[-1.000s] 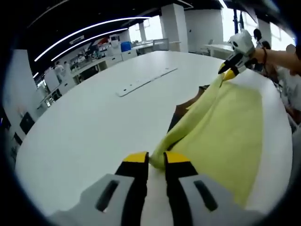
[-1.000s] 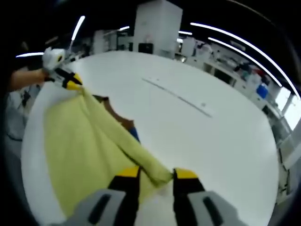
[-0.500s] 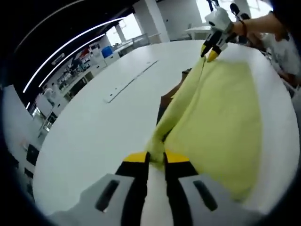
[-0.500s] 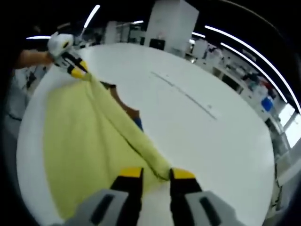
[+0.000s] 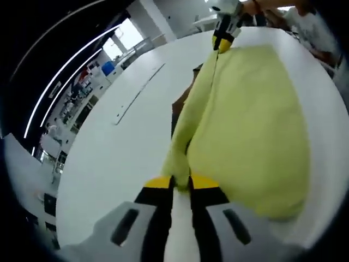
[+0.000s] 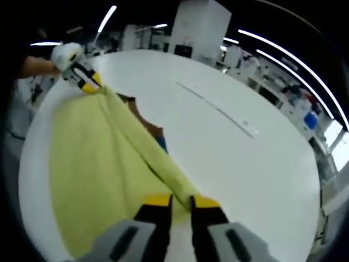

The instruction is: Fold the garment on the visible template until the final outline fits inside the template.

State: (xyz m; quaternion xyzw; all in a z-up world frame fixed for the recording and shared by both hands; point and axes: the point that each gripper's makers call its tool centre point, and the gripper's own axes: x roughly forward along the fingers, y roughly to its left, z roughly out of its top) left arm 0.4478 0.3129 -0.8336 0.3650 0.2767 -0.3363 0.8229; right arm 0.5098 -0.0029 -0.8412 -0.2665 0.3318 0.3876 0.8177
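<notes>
Fold step in hand: left gripper (image 5: 180, 185) and right gripper (image 6: 178, 203) each pinch an end of the yellow garment (image 5: 248, 125), its edge lifted taut above the white table (image 6: 229, 147). Next move, as judged: carry that edge across and lay it down, both pinches kept level

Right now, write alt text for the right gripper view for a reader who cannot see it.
The right hand-held gripper pinches one end of a raised fold of yellow garment; the left hand-held gripper holds the far end. The garment lies on a white table, with a brown template beside the fold.
</notes>
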